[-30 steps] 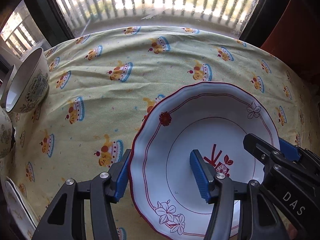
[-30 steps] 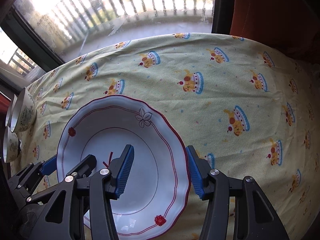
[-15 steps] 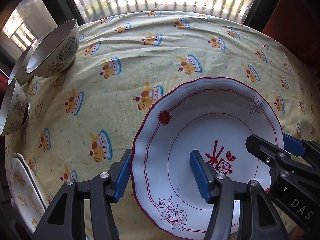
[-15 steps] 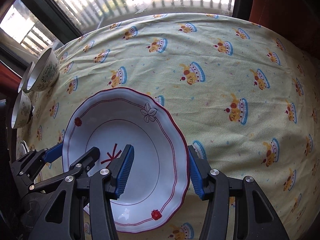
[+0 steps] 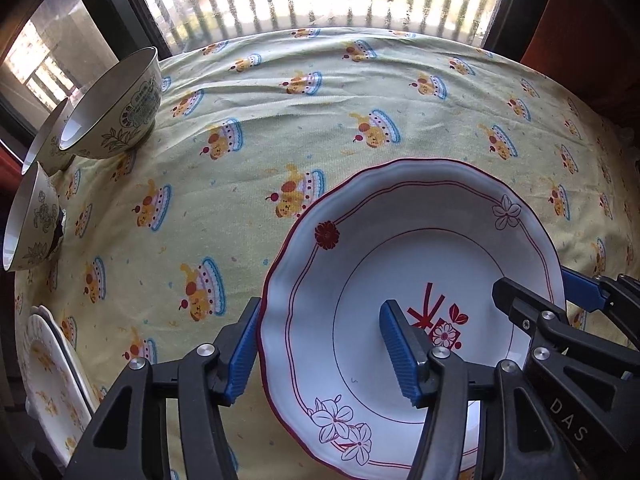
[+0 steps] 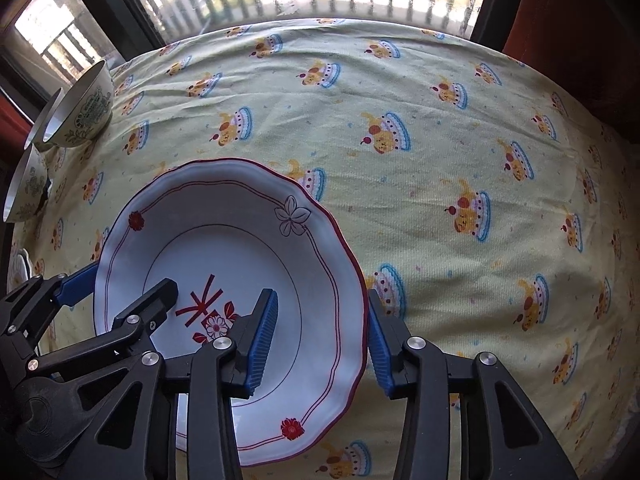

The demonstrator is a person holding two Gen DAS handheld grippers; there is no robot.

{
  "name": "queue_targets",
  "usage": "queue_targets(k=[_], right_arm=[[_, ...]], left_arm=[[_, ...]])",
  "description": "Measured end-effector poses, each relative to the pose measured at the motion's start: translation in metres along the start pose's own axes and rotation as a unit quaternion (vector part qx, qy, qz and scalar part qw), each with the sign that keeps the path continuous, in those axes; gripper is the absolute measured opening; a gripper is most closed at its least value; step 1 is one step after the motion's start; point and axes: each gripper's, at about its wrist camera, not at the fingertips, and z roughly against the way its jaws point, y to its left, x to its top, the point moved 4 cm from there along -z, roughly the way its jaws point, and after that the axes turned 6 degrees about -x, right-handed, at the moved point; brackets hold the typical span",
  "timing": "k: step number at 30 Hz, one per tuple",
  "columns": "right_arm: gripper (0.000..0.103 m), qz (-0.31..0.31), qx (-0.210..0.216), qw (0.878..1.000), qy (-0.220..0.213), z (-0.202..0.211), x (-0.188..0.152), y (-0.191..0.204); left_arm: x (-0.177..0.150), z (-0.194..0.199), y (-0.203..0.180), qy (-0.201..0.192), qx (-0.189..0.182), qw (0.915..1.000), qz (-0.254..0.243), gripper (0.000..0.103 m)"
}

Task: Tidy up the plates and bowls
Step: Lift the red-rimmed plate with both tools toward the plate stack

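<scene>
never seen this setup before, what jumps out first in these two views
The big white plate with a red scalloped rim sits near the front of the cake-print tablecloth. The left gripper and right gripper each straddle an opposite edge of it, one blue finger inside and one outside; the right jaws are closing. Patterned bowls cluster at the far left, by the window.

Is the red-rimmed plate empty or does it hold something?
Empty. The plate shows bare white with only its printed red pattern and flowers; no food or dish sits in it.
</scene>
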Motion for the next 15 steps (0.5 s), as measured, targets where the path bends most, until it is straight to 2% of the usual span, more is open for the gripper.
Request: queue_targets(k=[5,15], right_arm=[[0.046,-0.002,-0.009,1.0,0.003,0.004,0.0,0.001],[0.047,-0.016,-0.016,1.0,-0.02,0.033,-0.009,0.012]], left_arm=[[-0.006,0.01,0.003,-0.008,-0.007,0.9999,0.012,0.059],[-0.019,0.036,0.015,-0.028,-0.009,0.9995,0.012,0.059]])
